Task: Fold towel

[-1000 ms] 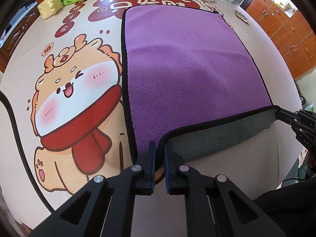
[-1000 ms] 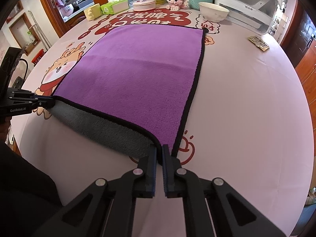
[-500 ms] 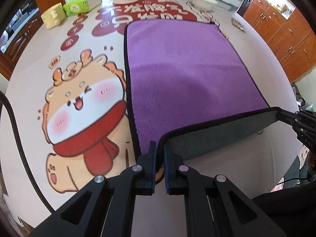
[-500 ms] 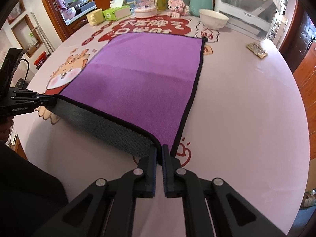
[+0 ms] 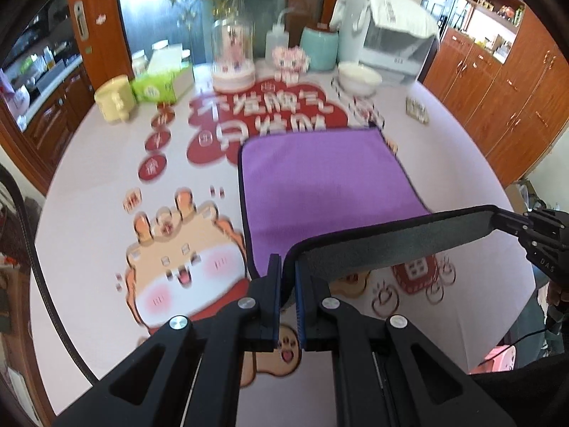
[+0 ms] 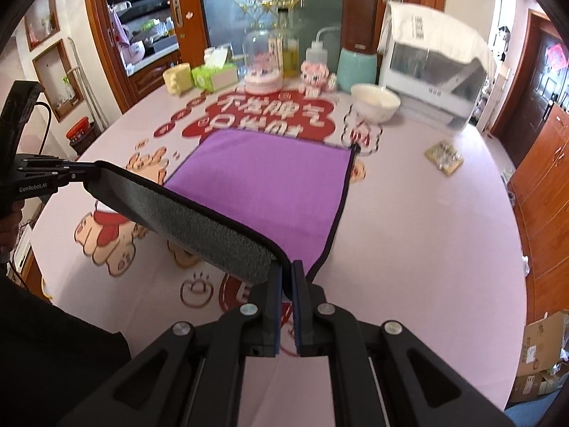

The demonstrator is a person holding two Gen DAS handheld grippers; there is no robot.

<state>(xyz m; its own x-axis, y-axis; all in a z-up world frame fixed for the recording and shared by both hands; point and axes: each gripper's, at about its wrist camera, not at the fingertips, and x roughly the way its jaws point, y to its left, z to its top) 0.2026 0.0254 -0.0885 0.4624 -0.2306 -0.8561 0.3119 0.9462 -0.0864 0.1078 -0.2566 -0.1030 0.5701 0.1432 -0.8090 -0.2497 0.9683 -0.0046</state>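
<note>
Towel's (image 5: 330, 192) near edge has risen higher; left gripper (image 5: 288, 277) and right gripper (image 6: 287, 281) each pinch 1 corner.

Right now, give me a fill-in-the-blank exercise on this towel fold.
1. The towel's top face is ____.
2. Its lifted underside is ____.
3. The left gripper and right gripper each pinch one near ____ of it.
4. The white bowl sits ____ the towel's far edge.

Missing: purple; gray; corner; beyond
</note>
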